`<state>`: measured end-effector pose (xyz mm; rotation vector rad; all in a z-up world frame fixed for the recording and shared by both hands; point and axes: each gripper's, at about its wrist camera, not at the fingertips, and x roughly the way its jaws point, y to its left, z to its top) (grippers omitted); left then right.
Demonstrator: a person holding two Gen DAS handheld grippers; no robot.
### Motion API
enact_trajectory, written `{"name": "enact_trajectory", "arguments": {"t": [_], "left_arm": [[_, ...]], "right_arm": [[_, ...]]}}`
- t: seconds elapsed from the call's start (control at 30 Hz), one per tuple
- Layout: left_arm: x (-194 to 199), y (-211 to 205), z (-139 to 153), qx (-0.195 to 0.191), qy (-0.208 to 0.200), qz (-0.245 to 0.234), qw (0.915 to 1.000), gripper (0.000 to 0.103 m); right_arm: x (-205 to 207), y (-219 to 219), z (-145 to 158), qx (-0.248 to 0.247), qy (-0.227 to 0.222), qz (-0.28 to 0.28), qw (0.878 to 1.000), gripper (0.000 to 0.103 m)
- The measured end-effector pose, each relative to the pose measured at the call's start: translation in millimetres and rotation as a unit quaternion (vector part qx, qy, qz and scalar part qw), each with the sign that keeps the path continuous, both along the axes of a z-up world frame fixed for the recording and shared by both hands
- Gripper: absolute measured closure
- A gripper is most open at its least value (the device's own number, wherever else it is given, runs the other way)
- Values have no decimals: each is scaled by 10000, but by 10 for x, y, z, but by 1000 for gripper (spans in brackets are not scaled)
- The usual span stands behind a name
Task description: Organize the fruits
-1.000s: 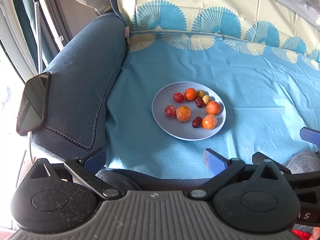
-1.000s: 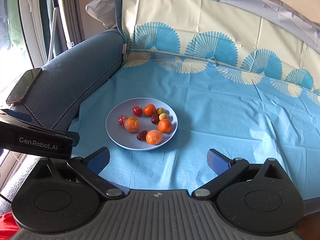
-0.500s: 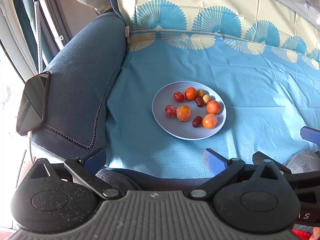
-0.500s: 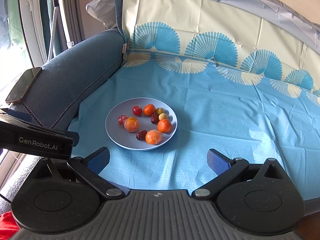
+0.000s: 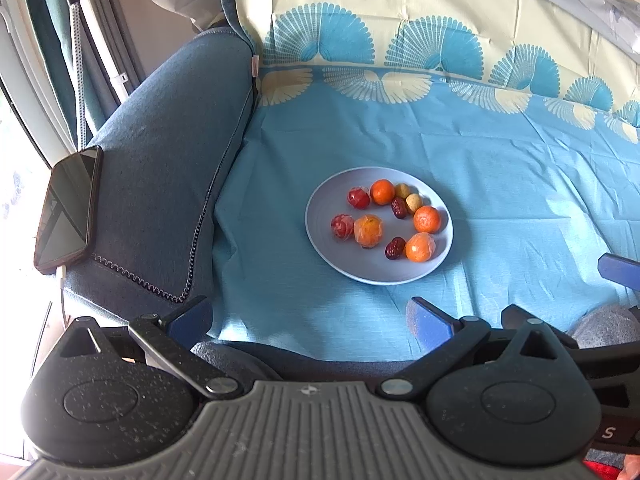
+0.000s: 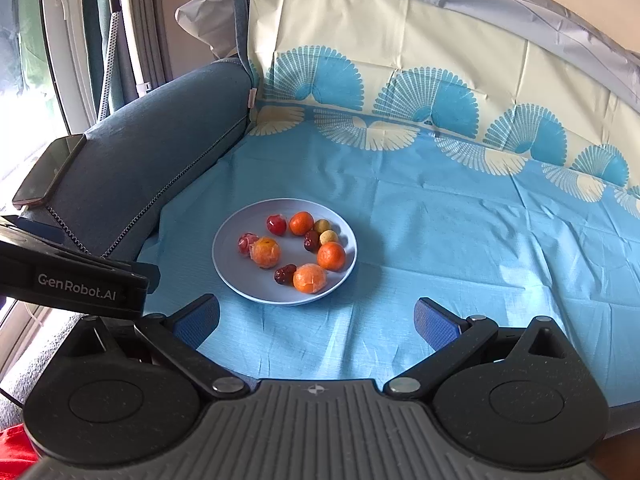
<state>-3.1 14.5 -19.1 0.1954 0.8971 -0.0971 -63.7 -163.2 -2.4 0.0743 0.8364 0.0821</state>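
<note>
Pale blue plate (image 5: 320, 236) flat on light blue patterned cloth (image 5: 520, 200) spread over a sofa seat; cloth running up the backrest with fan motifs

Fruit all on the plate, none on the cloth:
- four orange mandarins: one at far side (image 5: 382, 191), one at right (image 5: 427, 219), one at near right, wrapped in clear film (image 5: 420, 247), one near centre, also in film (image 5: 368, 231)
- two red round fruits in film at left part of plate: far one (image 5: 357, 197), near one (image 5: 342, 225) touching the central mandarin
- two dark red dates: one (image 5: 399, 207) between far and right mandarins, one (image 5: 394, 248) just beside the near-right mandarin
- two small yellowish fruits (image 5: 413, 201) at far right rim, touching each other

Same layout from right wrist view: plate (image 6: 228, 264), near-right mandarin (image 6: 309, 278), date beside it (image 6: 285, 274)

Left gripper (image 5: 308, 314) near front edge of the seat, blue pads spread wide, nothing between them, well short of the plate. Right gripper (image 6: 316, 316) likewise spread wide and empty, hovering over cloth just in front of the plate rim. Left gripper body (image 6: 76, 280) visible at left of right wrist view, lettered "GenRobot.AI"

Dark blue sofa armrest (image 5: 160, 184) left of the cloth; black phone (image 5: 66, 210) lying on its outer edge, screen dark. Window frame and curtain beyond the armrest
</note>
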Motion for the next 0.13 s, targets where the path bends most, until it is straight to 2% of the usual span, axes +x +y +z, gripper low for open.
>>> {"name": "enact_trajectory", "arguments": {"t": [0.13], "left_arm": [[-6, 1, 6, -38, 37, -1, 10000, 0]], "right_arm": [[-9, 14, -6, -5, 9, 43, 10000, 1]]}}
